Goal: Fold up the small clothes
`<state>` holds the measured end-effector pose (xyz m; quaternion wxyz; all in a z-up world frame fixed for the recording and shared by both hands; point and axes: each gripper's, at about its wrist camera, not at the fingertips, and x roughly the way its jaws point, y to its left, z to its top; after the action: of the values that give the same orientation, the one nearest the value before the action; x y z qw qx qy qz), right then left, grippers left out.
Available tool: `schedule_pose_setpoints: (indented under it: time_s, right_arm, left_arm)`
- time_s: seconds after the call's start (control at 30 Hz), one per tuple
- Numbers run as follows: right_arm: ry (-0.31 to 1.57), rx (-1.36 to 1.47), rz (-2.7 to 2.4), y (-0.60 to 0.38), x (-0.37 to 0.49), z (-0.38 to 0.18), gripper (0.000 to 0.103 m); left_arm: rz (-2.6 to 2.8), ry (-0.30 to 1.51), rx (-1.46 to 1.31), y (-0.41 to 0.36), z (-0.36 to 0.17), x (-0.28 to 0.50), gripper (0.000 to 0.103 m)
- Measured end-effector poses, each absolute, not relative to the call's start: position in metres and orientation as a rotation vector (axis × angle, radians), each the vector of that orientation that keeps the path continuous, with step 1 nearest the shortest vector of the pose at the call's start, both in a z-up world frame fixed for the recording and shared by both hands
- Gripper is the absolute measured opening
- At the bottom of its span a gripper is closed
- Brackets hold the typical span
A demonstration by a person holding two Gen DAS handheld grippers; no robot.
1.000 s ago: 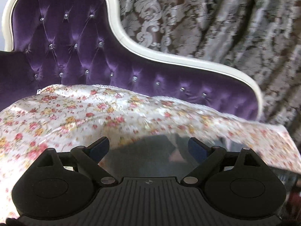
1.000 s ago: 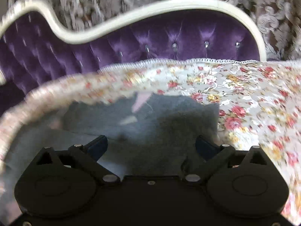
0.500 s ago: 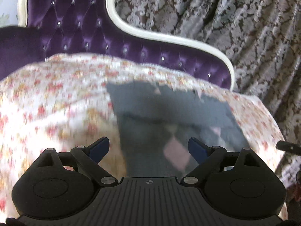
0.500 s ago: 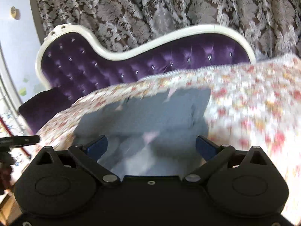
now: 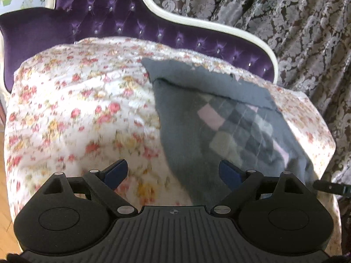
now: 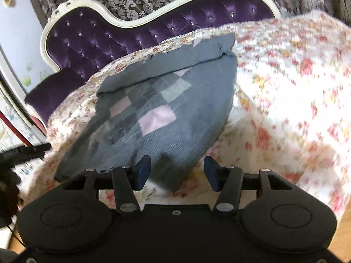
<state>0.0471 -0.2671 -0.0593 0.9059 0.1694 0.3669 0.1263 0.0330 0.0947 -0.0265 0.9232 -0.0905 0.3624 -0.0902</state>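
A grey knit garment [image 5: 219, 127] with a pink and grey diamond pattern lies on the floral cover, its far edge folded over in a flat band. It also shows in the right wrist view [image 6: 166, 109]. My left gripper [image 5: 173, 173] is open and empty, raised over the garment's near left edge. My right gripper [image 6: 177, 173] is open and empty, narrower than the left, just above the garment's near right corner. The tip of the other gripper [image 5: 329, 187] shows at the right edge of the left wrist view.
The floral cover [image 5: 76, 114] drapes a purple tufted sofa [image 5: 114, 22] with a white frame. A patterned curtain [image 5: 285, 17] hangs behind. Wooden floor [image 5: 3, 175] shows at the left. The sofa and cover also show in the right wrist view [image 6: 98, 37], [image 6: 285, 92].
Both grippers have pulled back and risen from the garment, so the whole folded piece is in view. The right gripper's fingers have come closer together.
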Motion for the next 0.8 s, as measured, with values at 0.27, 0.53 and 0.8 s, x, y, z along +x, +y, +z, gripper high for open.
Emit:
schedule_pose_setpoints:
  time_s: [0.27,0.53,0.8]
  right_arm:
    - [0.737,0.494,0.281,-0.258,0.044,-0.075,0.062]
    - [0.729,0.517,0.265,-0.256,0.047,-0.079,0.051]
    - [0.745,0.501,0.168,-0.275,0.031,-0.079,0.012]
  left_arm:
    - [-0.222,0.806,-0.186,0.078,-0.041,0.025,0.086]
    - [-0.271,0.811,-0.207,0.063,-0.041,0.027,0.086]
    - [-0.299,0.824,-0.202,0.055,-0.044,0.026,0.08]
